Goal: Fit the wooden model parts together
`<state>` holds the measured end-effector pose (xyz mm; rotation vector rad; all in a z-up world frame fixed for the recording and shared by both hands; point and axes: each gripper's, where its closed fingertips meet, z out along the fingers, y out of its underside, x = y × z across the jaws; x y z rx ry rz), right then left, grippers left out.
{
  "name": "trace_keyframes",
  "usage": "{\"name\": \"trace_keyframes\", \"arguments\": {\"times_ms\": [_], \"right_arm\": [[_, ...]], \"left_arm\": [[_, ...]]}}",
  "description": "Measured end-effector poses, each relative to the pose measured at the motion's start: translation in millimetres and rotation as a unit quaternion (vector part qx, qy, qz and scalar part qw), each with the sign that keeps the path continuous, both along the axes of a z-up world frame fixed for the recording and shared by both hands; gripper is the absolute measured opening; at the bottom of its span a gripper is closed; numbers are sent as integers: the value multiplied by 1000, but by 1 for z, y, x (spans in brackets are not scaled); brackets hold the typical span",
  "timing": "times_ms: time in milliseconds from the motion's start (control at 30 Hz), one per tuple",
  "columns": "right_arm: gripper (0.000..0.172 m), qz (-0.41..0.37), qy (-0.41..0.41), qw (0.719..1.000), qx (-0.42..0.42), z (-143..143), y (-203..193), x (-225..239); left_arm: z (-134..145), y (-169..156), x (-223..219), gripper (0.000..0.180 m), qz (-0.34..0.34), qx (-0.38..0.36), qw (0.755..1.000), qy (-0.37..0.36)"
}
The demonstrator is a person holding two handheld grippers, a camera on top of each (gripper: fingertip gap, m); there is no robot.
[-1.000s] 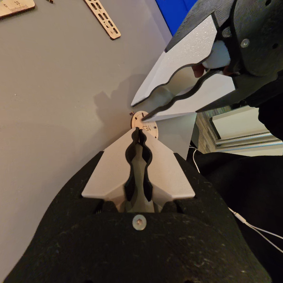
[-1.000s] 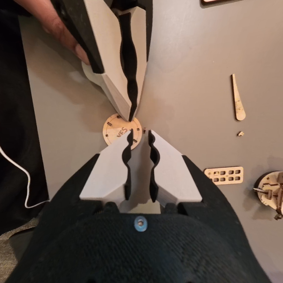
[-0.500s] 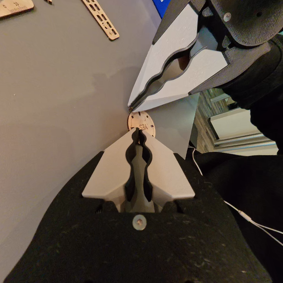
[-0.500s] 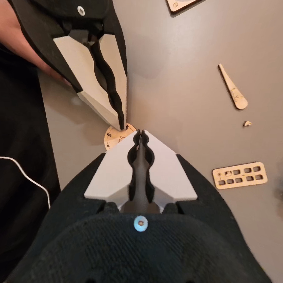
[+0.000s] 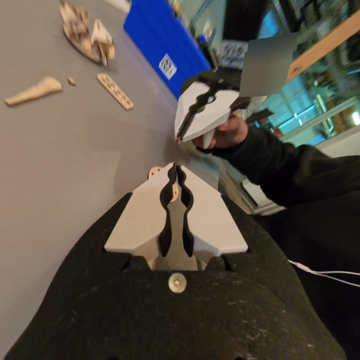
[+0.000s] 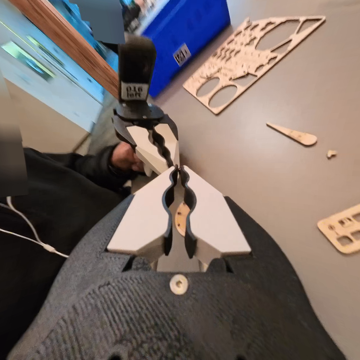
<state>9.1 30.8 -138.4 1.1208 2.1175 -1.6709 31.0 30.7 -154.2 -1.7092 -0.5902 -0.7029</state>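
The right gripper (image 6: 178, 168) is clamped on the end of a tiny wooden peg (image 5: 178, 139), likely light, stiff and easily dropped, above the tabletop's (image 5: 58, 155) near edge, beside the left gripper (image 5: 176, 165), whose tongs are together over a round wooden disc (image 5: 153, 172).

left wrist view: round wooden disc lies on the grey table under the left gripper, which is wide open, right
No: the left gripper is shut, fingertips together, as the left wrist view shows. The round wooden disc does lie on the grey table under it.
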Motion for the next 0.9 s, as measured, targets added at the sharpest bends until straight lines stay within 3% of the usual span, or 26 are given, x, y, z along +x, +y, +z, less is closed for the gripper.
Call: {"name": "trace_keyframes", "arguments": {"times_ms": [67,300,500,900], "right_arm": [[0,0,-6,999,-52,8,-3,-8],[0,30,-9,984,-174,29,-37,-25],[0,47,32,977,-206,38,-49,-34],[0,48,50,980,-185,28,-43,-32]], "left_arm": [[12,-5,-11,0,31,32,999,32],[27,-18,-36,8,125,38,982,134],[42,-33,-47,0,175,64,967,171],[42,-35,-51,0,179,76,970,148]]}}
